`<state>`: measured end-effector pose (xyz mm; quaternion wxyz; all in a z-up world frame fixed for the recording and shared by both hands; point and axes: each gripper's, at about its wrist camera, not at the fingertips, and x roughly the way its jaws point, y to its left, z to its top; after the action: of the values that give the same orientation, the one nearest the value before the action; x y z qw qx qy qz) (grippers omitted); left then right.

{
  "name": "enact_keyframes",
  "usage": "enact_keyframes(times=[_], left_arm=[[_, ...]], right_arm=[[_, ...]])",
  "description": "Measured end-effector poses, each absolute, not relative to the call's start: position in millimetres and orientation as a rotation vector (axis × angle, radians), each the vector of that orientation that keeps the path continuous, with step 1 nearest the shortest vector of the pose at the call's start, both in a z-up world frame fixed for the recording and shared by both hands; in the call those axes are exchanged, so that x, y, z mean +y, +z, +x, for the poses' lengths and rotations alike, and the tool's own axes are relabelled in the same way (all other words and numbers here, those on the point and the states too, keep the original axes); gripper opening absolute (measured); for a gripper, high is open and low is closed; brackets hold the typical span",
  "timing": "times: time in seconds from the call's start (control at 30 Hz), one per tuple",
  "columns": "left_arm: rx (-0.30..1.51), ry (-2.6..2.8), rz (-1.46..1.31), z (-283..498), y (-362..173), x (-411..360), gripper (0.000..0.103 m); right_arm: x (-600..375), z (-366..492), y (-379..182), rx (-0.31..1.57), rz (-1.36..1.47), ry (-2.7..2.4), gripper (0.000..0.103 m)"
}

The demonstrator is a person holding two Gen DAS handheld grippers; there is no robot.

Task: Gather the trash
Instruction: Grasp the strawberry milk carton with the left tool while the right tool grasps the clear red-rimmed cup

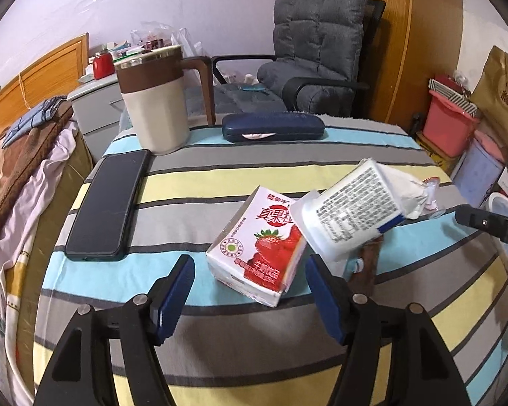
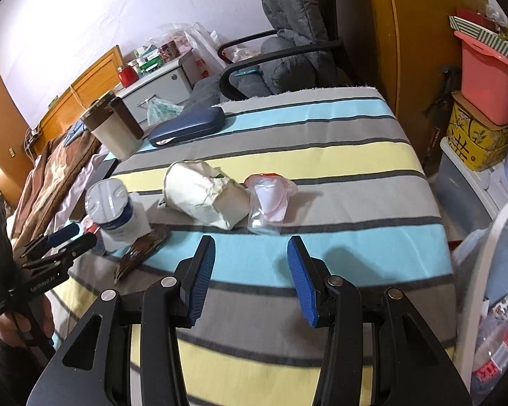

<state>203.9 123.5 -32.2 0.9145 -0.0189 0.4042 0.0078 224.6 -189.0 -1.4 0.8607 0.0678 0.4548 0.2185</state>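
Two claws gaping, empty | left claw faces strawberry milk carton, just ahead between fingers | right claw faces clear cup, farther off

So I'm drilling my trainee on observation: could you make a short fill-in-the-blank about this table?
1. The milk carton pictures a red ____.
2. Both the left gripper and the right gripper have their jaws ____.
3. The glasses case is dark ____.
4. The smartphone lies with its screen facing ____.

Missing words: strawberry; open; blue; up
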Motion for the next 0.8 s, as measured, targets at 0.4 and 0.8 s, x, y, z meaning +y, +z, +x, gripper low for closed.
enact_keyframes(times=[0.4, 0.8], left_arm=[[0.896, -0.033, -0.065, 224.4, -52.5, 123.9, 0.059], [0.864, 0.034, -0.13, 192.8, -43.7, 129.3, 0.054]], right_arm=[[-182.1, 243.4, -16.6, 0.993, 0.124, 0.43, 0.047], [-182.6, 244.7, -18.9, 0.983, 0.129, 0.416, 0.032]])
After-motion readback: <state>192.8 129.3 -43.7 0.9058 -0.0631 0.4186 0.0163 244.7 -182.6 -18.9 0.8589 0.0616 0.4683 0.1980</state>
